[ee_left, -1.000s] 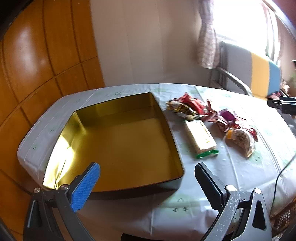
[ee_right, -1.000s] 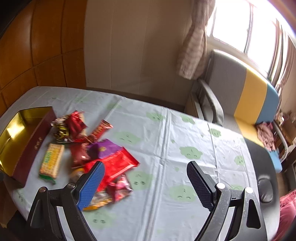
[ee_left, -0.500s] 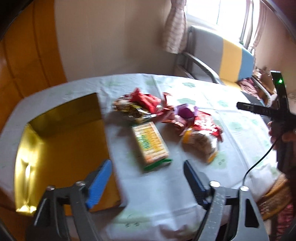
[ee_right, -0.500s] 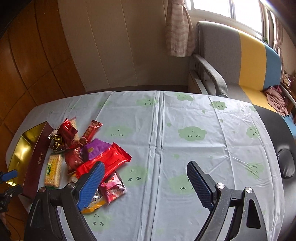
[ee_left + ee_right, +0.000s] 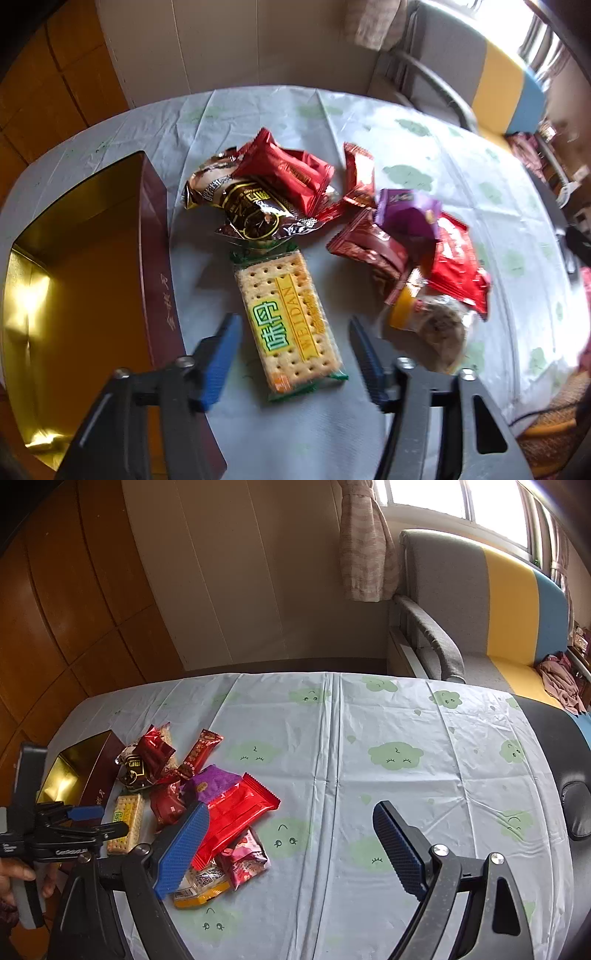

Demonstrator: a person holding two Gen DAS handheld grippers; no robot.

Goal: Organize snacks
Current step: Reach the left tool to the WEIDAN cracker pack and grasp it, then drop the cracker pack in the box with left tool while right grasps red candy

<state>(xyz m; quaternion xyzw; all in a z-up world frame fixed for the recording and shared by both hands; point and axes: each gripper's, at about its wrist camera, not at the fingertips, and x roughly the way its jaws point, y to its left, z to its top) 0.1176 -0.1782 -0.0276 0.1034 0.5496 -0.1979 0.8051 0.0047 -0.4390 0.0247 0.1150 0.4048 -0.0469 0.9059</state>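
Note:
A cracker pack (image 5: 290, 321) with green lettering lies on the tablecloth, between the open jaws of my left gripper (image 5: 295, 334). The pack also shows in the right wrist view (image 5: 125, 821), with the left gripper (image 5: 98, 819) over it. A gold-lined dark red tin (image 5: 88, 280) sits just left of the pack. Behind lie a brown wrapper (image 5: 251, 210), red packets (image 5: 284, 173), a purple packet (image 5: 406, 216) and a large red packet (image 5: 232, 814). My right gripper (image 5: 291, 834) is open and empty above the table, right of the pile.
A pink packet (image 5: 245, 862) and a yellow-ended packet (image 5: 199, 882) lie at the pile's near edge. A grey, yellow and blue sofa (image 5: 509, 602) stands beyond the table on the right. A black chair (image 5: 561, 760) borders the table's right edge.
My left gripper has swung from over the tin to the right and down, and now straddles the cracker pack. My right gripper has tilted up slightly, staying open.

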